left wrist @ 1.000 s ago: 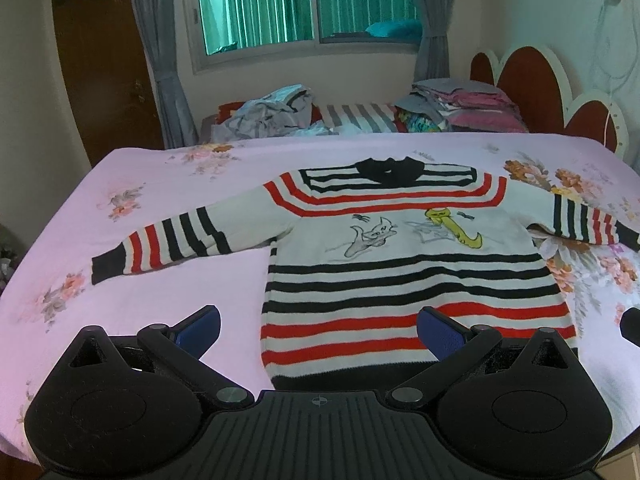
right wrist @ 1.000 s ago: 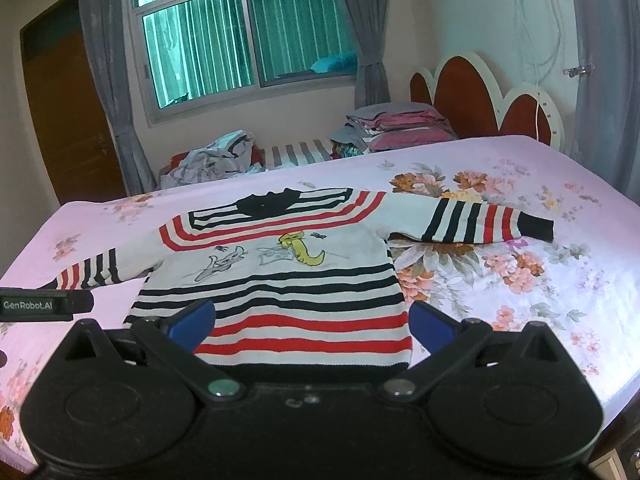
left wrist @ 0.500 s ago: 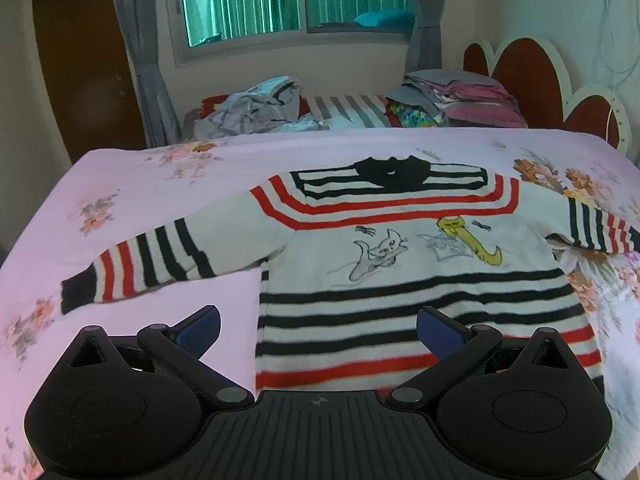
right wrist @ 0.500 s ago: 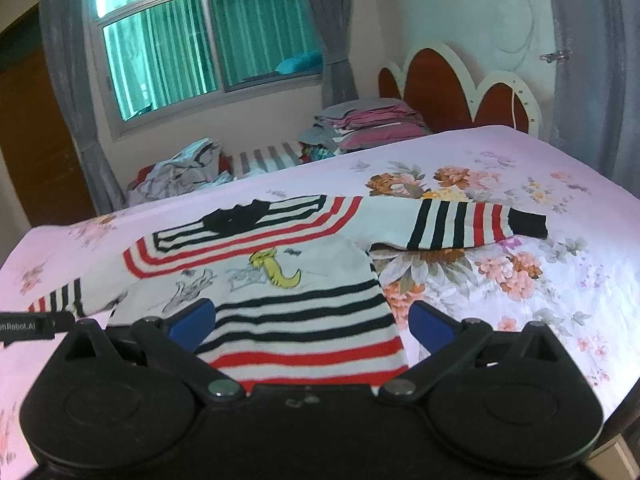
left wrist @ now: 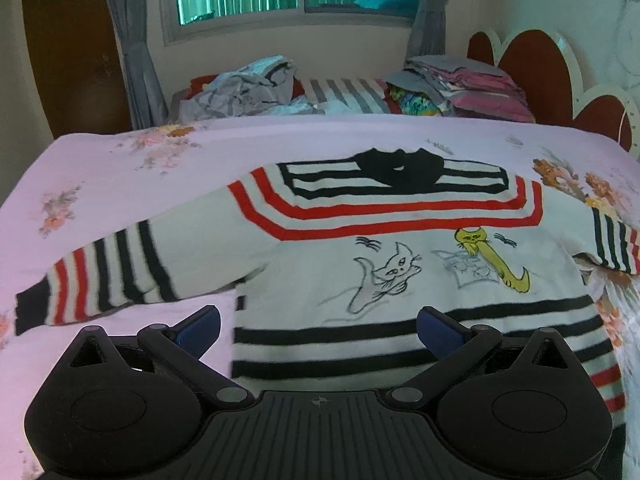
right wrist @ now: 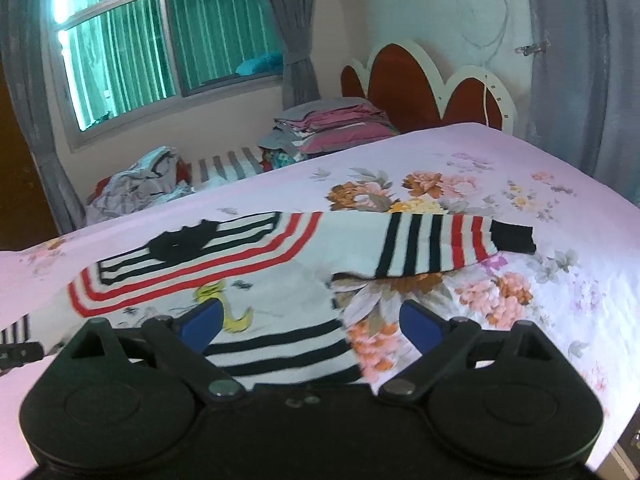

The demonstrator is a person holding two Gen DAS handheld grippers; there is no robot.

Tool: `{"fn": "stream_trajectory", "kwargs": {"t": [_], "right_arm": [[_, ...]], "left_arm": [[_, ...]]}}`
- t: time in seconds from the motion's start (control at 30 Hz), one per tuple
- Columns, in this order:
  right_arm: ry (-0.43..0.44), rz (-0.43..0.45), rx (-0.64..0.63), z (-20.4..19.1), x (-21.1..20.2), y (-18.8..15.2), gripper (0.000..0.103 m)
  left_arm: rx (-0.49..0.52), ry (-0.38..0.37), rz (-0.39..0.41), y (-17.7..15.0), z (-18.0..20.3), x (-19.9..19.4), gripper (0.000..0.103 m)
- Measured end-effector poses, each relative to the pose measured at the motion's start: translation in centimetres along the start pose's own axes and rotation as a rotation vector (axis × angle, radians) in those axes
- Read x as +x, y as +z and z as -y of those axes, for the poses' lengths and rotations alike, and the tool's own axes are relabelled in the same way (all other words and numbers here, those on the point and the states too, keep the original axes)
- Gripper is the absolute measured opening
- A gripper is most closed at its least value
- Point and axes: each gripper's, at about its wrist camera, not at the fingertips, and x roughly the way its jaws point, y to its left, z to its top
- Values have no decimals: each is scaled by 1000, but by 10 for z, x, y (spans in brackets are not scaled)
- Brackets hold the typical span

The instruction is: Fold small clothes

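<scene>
A small white sweater (left wrist: 400,248) with black and red stripes and cat drawings lies flat, face up, on the pink floral bed sheet (left wrist: 120,168), sleeves spread to both sides. It also shows in the right wrist view (right wrist: 248,264). My left gripper (left wrist: 318,330) is open and empty above the sweater's lower left body, near the left sleeve (left wrist: 100,280). My right gripper (right wrist: 310,322) is open and empty above the sweater's right side edge, below the right sleeve (right wrist: 440,244). The hem is hidden behind both gripper bodies.
A loose heap of clothes (left wrist: 248,88) and a stack of folded clothes (left wrist: 460,84) lie beyond the bed's far edge. A red and white headboard (right wrist: 420,80) stands at the right. Part of the left gripper (right wrist: 16,354) shows at the right view's left edge.
Both grippers have moved forward and lower over the sweater, which now fills more of each view. The right gripper has shifted toward the right sleeve. Both stay open.
</scene>
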Motion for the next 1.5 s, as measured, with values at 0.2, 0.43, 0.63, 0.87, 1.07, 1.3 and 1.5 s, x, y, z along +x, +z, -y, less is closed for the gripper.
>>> {"fn": "stream_trajectory", "kwargs": {"t": [0.2, 0.43, 0.63, 0.87, 1.07, 1.3, 1.5], "right_arm": [[-26, -61, 44, 68, 67, 19, 87], [-96, -134, 111, 150, 136, 32, 84], [-119, -201, 229, 209, 187, 37, 84], [-103, -226, 362, 242, 227, 40, 80], [-144, -176, 392, 253, 239, 47, 38], [-108, -60, 299, 235, 224, 65, 10], [99, 54, 67, 135, 202, 99, 9]], "left_arm": [[-32, 25, -19, 14, 42, 41, 103], [-11, 48, -49, 27, 94, 83, 103], [-24, 38, -72, 34, 117, 99, 103], [18, 69, -59, 44, 129, 102, 103], [21, 63, -60, 49, 133, 103, 103], [-4, -12, -42, 51, 130, 105, 103], [-95, -27, 19, 64, 100, 97, 103]]}}
